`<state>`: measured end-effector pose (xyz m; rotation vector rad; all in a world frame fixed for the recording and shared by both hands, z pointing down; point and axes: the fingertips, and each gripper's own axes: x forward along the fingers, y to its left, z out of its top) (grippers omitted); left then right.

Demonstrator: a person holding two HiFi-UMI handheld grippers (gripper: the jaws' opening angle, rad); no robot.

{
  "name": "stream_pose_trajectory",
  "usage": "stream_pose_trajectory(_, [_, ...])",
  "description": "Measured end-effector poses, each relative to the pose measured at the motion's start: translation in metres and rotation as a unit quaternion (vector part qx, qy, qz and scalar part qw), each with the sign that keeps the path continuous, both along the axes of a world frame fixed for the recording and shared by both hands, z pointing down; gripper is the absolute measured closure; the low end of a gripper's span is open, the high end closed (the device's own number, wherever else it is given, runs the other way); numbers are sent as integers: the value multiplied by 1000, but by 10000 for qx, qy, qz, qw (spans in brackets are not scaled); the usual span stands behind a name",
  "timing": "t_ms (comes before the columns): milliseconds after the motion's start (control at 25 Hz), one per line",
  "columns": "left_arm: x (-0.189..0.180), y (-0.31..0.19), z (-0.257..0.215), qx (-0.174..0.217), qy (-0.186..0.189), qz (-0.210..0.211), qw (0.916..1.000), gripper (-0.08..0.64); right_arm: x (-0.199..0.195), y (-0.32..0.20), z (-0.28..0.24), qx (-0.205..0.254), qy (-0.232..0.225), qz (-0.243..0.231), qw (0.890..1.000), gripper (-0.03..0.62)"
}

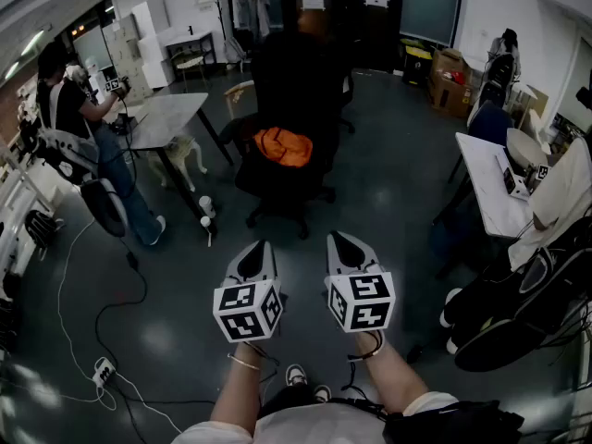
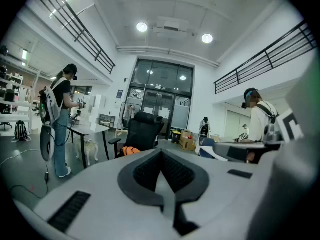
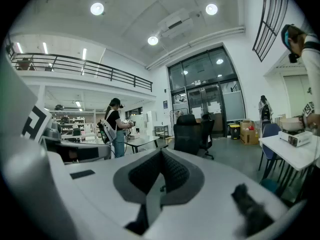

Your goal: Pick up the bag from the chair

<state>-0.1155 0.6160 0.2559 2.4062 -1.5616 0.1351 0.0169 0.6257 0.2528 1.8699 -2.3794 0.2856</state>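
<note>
Left claw (image 1: 262, 246) and right claw (image 1: 335, 240) are held side by side, each pinched fully together with nothing between the jaws. The orange bag (image 1: 283, 146) lies on the seat of the black chair (image 1: 301, 72), toward the seat's back edge. It's straight ahead and well apart from both claws.

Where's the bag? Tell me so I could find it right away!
Find the black office chair in the middle of the dark grey floor. On its seat lies a crumpled orange bag. Nothing else near it is orange; the chair is all black.
</note>
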Motion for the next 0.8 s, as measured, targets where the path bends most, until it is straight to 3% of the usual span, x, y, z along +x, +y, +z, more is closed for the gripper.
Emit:
stream_pose_trajectory(560, [-28, -54, 7, 0, 80, -36, 10000, 548, -27, -50, 13, -295, 13, -190, 9994, 560])
stream_pose_trajectory(800, [-49, -83, 10, -48, 107, -5, 9999, 548, -46, -77, 7, -169, 98, -76, 9998, 561])
